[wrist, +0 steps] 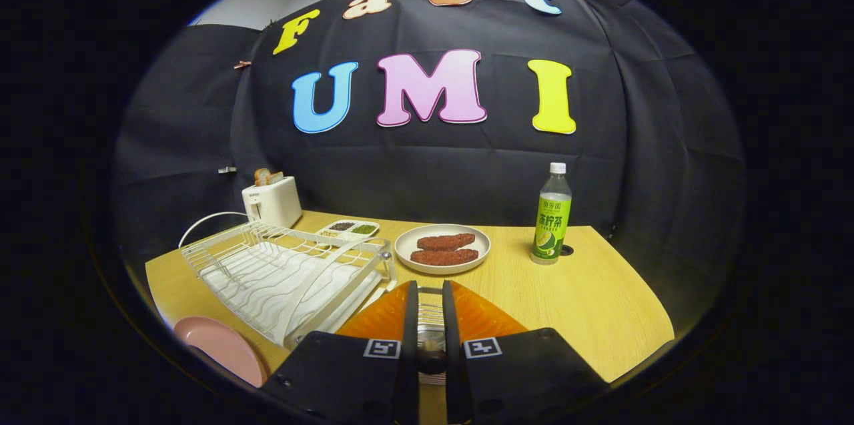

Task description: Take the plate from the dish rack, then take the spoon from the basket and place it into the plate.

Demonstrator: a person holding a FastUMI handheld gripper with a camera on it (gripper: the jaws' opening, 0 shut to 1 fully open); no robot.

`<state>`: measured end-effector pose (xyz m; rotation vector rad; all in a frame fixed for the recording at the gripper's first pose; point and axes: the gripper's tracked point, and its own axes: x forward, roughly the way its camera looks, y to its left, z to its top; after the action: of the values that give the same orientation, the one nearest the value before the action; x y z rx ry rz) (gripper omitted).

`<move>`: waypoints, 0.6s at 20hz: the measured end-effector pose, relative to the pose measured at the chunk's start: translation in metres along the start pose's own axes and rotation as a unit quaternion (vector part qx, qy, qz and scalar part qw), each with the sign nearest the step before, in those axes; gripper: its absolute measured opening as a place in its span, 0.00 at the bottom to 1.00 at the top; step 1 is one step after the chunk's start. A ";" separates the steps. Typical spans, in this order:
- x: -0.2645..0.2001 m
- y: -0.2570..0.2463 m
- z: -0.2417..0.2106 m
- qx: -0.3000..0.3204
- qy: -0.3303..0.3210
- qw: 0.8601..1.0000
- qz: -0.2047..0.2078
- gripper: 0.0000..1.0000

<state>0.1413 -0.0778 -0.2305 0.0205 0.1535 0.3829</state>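
At far left we see the round pink plate (223, 348) lying on the wooden table (600, 291), beside the white wire dish rack (287, 275). The black two-finger gripper (430, 318) is nearly closed, with a spoon-like metal piece (432, 343) between its fingers above the orange ribbed basket (484, 321); whether they actually clamp it, we cannot tell.

An orange basket (373, 321) is being seen just beyond the gripper (430, 308), its fingers nearly closed. The dish rack (280, 271) is lying left of it, a plate (223, 348) nearer, a toaster (272, 201) behind, and a bottle (552, 215) far right.
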 end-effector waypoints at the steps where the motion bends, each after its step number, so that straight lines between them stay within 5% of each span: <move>1: -0.001 -0.002 0.006 -0.003 -0.001 1.000 -0.002 0.20; 12: -0.043 0.028 0.103 -0.017 -0.013 0.999 0.042 0.19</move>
<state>0.1075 -0.0669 -0.1206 -0.0023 0.1211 0.4692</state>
